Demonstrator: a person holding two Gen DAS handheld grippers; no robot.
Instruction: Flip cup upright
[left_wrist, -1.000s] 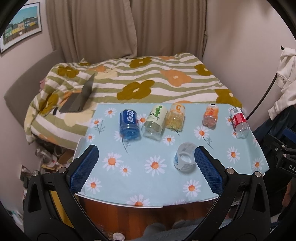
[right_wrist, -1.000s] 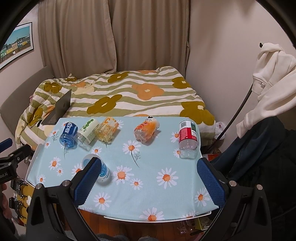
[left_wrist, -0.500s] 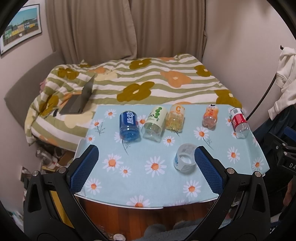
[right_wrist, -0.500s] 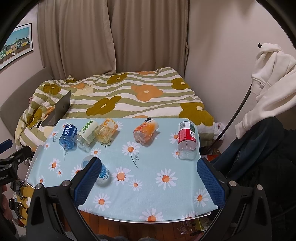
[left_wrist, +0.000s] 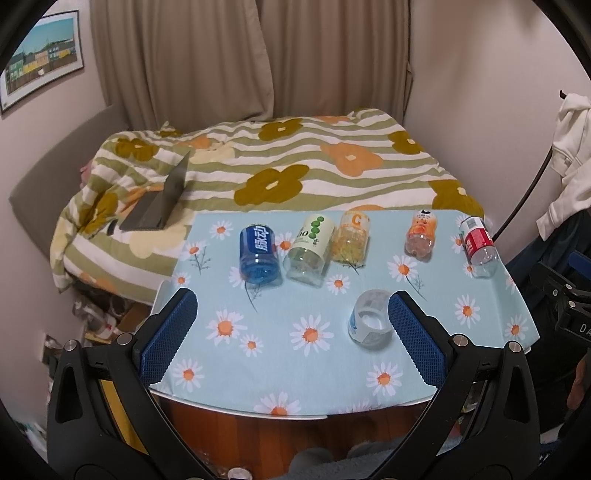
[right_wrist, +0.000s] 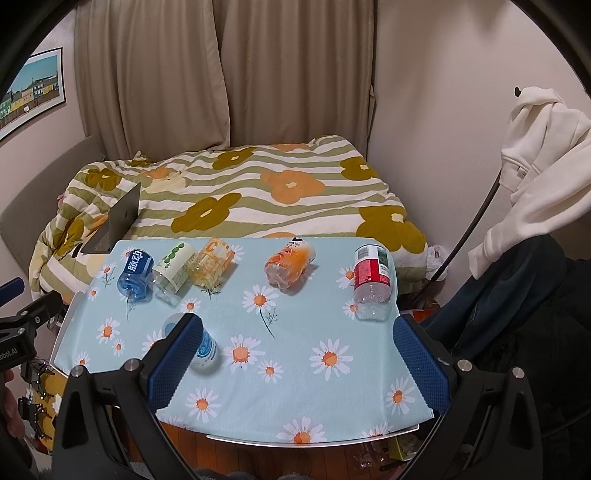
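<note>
Six cut-bottle cups lie on their sides on a daisy-print table (left_wrist: 317, 373): a blue one (left_wrist: 258, 253), a white-green one (left_wrist: 310, 249), a yellow one (left_wrist: 352, 240), an orange one (left_wrist: 420, 236), a red one (left_wrist: 478, 249), and a clear blue-labelled one (left_wrist: 369, 323) nearer the front. The clear cup also shows in the right wrist view (right_wrist: 203, 349), partly behind a left fingertip. My left gripper (left_wrist: 291, 336) is open and empty above the front edge. My right gripper (right_wrist: 297, 360) is open and empty above the front edge.
A bed with a striped flower duvet (left_wrist: 280, 173) and an open laptop (left_wrist: 162, 201) stands behind the table. A white hoodie (right_wrist: 543, 166) and dark clothes hang at the right. Clutter lies on the floor at the left (left_wrist: 99, 314).
Both grippers have drifted slightly back and up; the table sits a little lower in both views. Nothing on the table has moved.
</note>
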